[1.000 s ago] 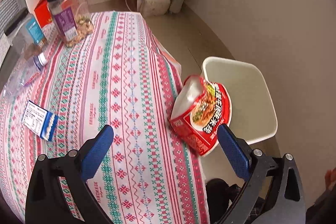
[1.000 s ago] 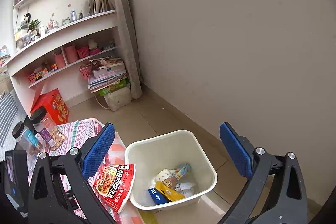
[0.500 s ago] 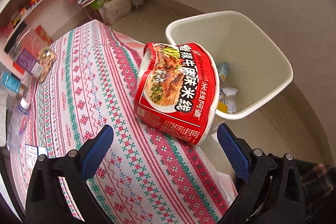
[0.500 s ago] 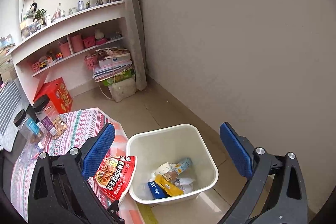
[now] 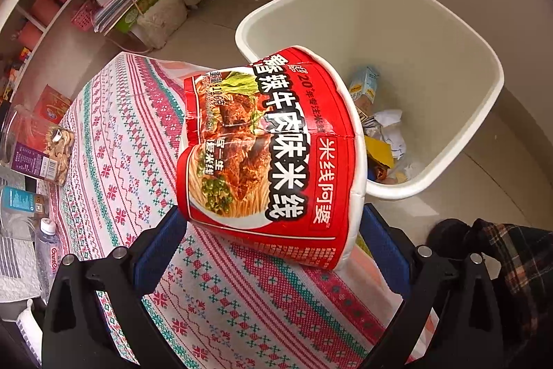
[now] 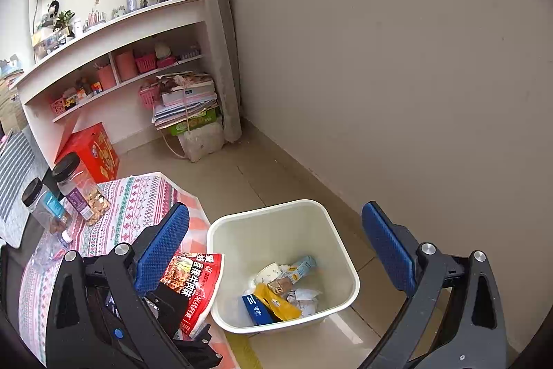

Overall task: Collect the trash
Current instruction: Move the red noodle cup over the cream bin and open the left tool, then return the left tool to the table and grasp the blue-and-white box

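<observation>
A crushed red instant-noodle cup [image 5: 273, 154] lies on its side at the edge of the patterned tablecloth [image 5: 114, 140]; it also shows in the right wrist view [image 6: 195, 286]. My left gripper [image 5: 271, 230] is open, with its blue pads on either side of the cup's lower end. A white bin [image 5: 459, 33] with trash in it stands on the floor just beyond the table edge. My right gripper [image 6: 276, 248] is open and empty, above and in front of the bin [image 6: 273, 241].
Two clear jars with black lids [image 6: 79, 189] and a water bottle [image 5: 48, 251] stand on the far side of the table. Shelves [image 6: 114, 33], a red box [image 6: 95, 149] and a stack of books [image 6: 188, 102] line the back wall. A plain wall runs along the right.
My left gripper has moved forward toward the noodle cup, which now sits between its open pads. The right gripper has shifted only slightly.
</observation>
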Tool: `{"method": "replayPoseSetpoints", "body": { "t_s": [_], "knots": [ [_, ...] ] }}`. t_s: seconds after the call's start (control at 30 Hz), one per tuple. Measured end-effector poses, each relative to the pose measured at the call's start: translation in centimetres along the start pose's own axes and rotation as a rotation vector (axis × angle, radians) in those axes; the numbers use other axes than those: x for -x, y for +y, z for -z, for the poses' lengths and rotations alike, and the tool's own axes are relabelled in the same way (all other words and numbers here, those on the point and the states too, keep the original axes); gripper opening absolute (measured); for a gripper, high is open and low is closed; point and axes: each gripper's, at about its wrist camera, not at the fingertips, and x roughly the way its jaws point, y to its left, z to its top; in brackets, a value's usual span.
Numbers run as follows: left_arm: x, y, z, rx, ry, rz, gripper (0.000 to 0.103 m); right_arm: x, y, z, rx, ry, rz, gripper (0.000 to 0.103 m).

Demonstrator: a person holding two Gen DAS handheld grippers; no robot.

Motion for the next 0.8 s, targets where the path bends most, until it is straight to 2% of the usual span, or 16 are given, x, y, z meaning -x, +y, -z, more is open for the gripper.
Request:
{"method": "replayPoseSetpoints", "body": {
  "t_s": [0.07, 0.3, 0.4, 0.57, 0.6, 0.7, 0.8],
  "knots": [
    [0.5, 0.4, 0.0, 0.031, -0.041, 0.019, 0.086, 0.0, -0.1, -0.1, -0.005, -0.002, 0.001, 0.096],
    [4.5, 1.0, -1.8, 0.084, -0.178, 0.029, 0.085, 0.1, -0.9, -0.3, -0.032, -0.009, 0.004, 0.096],
    [5.6, 0.8, -3.5, 0.107, -0.198, 0.067, 0.086, 0.5, -1.3, -0.3, -0.045, -0.025, 0.010, 0.096],
    [6.6, 0.7, -6.9, 0.212, -0.205, 0.206, 0.089, 1.7, -2.4, -0.5, -0.084, -0.091, 0.047, 0.096],
    [6.7, 0.7, -7.4, 0.228, -0.209, 0.215, 0.094, 1.8, -2.6, -0.5, -0.089, -0.097, 0.049, 0.096],
    [7.4, 0.7, -8.1, 0.264, -0.222, 0.233, 0.094, 1.8, -2.7, -0.6, -0.092, -0.091, 0.046, 0.096],
    [7.7, 1.1, -7.4, 0.287, -0.217, 0.206, 0.094, 1.6, -2.4, -0.7, -0.100, -0.080, 0.031, 0.096]
  ]
}}
